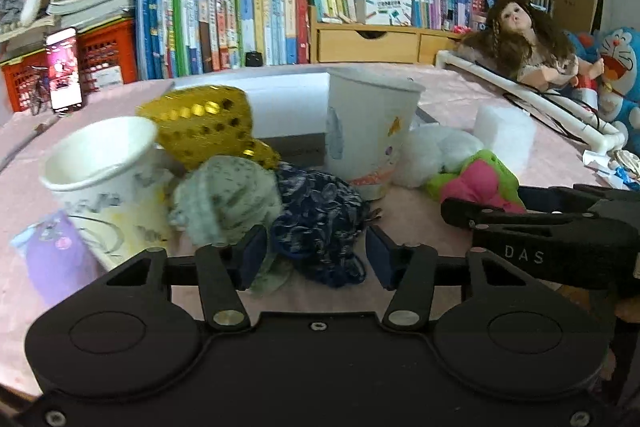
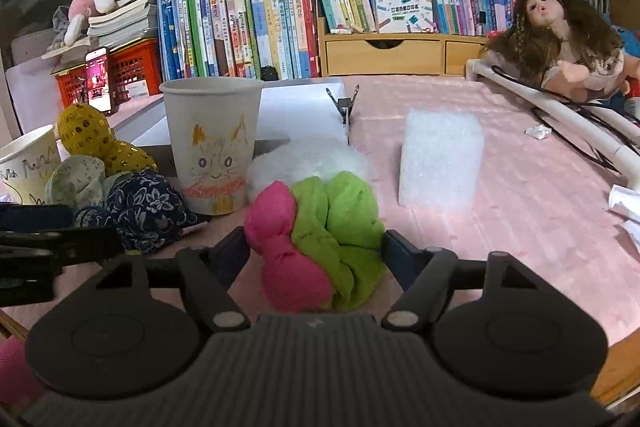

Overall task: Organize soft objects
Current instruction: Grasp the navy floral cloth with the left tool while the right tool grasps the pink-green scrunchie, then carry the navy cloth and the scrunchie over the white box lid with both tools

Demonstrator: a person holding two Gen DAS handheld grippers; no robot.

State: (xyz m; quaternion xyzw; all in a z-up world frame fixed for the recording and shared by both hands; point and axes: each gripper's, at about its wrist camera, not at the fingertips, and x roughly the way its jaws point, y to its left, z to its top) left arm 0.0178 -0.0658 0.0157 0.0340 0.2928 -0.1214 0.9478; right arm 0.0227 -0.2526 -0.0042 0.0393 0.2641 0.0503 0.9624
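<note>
Only the right wrist shows the binder clip [image 2: 345, 107].

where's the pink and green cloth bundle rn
In the right wrist view the pink and green bundle lies on the pink tablecloth between the right gripper's fingers.

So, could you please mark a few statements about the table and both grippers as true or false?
1. The pink-and-green bundle sits between the right gripper's fingers. True.
2. The cat cup lies on its side. False: it stands upright.
3. The navy floral bundle sits between the left gripper's fingers. True.
4. The gold sequin bundle is inside the cat cup. False: it lies beside it.
5. The foam block is stacked on the books. False: it stands on the table.
</note>
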